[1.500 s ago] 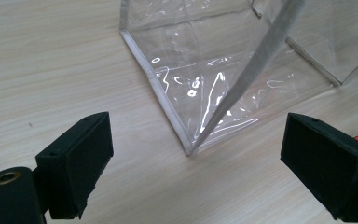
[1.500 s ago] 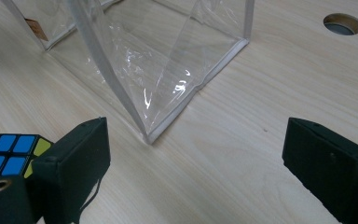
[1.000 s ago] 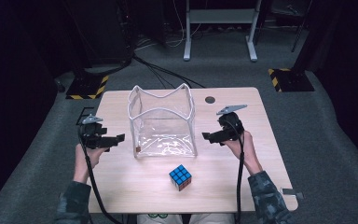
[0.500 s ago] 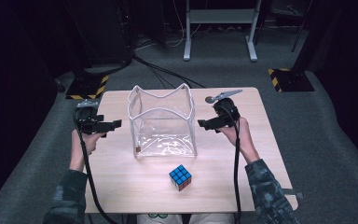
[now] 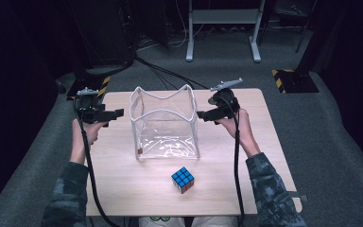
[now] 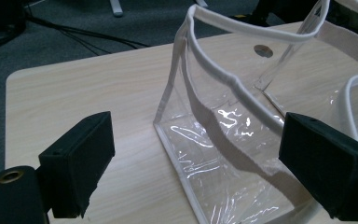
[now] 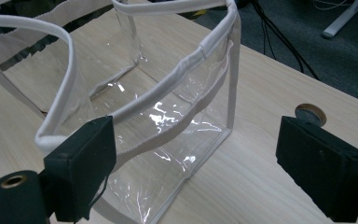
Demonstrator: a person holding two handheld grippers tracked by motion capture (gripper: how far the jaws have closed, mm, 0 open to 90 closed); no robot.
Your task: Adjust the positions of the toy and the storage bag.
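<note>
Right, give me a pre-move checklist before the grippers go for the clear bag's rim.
1. Clear bag stands upright on the table, mouth open: ok.
2. Left gripper jaws apart, nothing between them, beside the bag's left wall: ok.
3. Right gripper jaws apart, nothing between them, beside the bag's right wall: ok.
4. White rim within the jaws' line of approach in both gripper views: ok.
5. Bag inside free of objects: ok.
6. Rubik's cube sits in front of the bag, apart from it and both hands: ok.
</note>
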